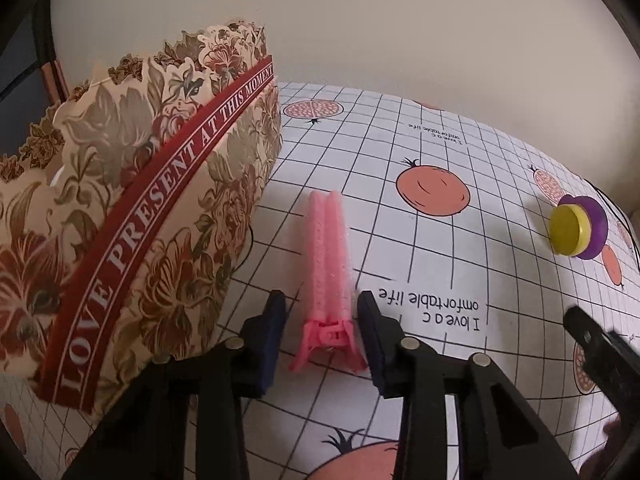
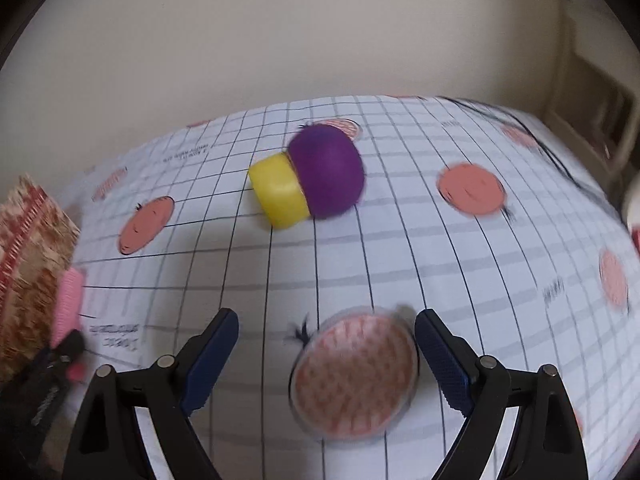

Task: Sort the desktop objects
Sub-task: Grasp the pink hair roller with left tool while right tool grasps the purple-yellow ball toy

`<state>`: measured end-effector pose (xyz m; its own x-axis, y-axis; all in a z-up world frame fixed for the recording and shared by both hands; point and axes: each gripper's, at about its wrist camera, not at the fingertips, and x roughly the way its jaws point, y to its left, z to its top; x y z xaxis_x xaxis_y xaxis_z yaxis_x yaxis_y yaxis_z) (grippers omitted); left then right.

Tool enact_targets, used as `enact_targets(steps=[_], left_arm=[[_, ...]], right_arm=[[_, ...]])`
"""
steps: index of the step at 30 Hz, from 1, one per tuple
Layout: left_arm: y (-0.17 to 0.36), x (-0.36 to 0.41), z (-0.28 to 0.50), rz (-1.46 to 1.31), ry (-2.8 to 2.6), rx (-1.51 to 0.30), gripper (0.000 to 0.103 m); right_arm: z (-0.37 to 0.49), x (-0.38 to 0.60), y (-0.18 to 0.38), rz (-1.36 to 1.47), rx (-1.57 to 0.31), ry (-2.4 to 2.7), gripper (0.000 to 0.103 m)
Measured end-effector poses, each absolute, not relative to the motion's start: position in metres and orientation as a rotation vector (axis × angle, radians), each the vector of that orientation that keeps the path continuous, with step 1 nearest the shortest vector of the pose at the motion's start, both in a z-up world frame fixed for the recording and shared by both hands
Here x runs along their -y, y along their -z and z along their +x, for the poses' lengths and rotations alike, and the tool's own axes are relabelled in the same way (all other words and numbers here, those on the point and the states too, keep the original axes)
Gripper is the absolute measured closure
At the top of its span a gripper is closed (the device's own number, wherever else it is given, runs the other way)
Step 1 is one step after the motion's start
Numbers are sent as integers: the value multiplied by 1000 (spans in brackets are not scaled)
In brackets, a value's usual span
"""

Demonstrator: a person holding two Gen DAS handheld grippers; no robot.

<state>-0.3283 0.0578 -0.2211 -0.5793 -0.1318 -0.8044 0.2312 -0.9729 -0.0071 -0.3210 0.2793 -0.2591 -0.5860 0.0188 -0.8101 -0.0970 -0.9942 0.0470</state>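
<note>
A white tablecloth (image 1: 420,248) with a thin black grid, printed orange pomegranates and small lines of black lettering covers the table, and behind its far edge rises a plain cream-coloured wall (image 1: 360,20) with nothing on it.

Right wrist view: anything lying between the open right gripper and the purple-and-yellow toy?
Nothing solid. In the right wrist view only bare printed tablecloth lies between the right gripper and the purple-and-yellow toy.

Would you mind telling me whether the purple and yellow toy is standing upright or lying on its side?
On its side: the toy lies on the tablecloth, its yellow end facing sideways.
</note>
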Motion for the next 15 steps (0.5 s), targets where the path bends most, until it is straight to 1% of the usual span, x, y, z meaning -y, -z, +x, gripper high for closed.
enact_targets(steps=[1,2,3,5,10,13,15], left_arm=[[221,-58,-329,1318,2622,-162,66],[221,-57,-329,1314,2626,-161,66],[222,-57,-330,1313,2628,-159,66],[221,-57,-330,1313,2632,-157,67],[222,-57,-333,1317,2635,-159,67],[222,-58,-333,1318,2636,-163,67],[222,-58,-333,1318,2637,-165,67]], right_arm=[[-328,-277,260,-1403,-84,-2746,10],[-335,-273,262,-1407,-23,-2747,8],[-341,-273,263,-1410,-7,-2767,4],[-356,-274,265,-1422,-5,-2773,2],[-380,-279,265,-1403,-9,-2777,3],[-388,-280,264,-1391,-4,-2782,10],[-391,-279,262,-1376,-5,-2787,20]])
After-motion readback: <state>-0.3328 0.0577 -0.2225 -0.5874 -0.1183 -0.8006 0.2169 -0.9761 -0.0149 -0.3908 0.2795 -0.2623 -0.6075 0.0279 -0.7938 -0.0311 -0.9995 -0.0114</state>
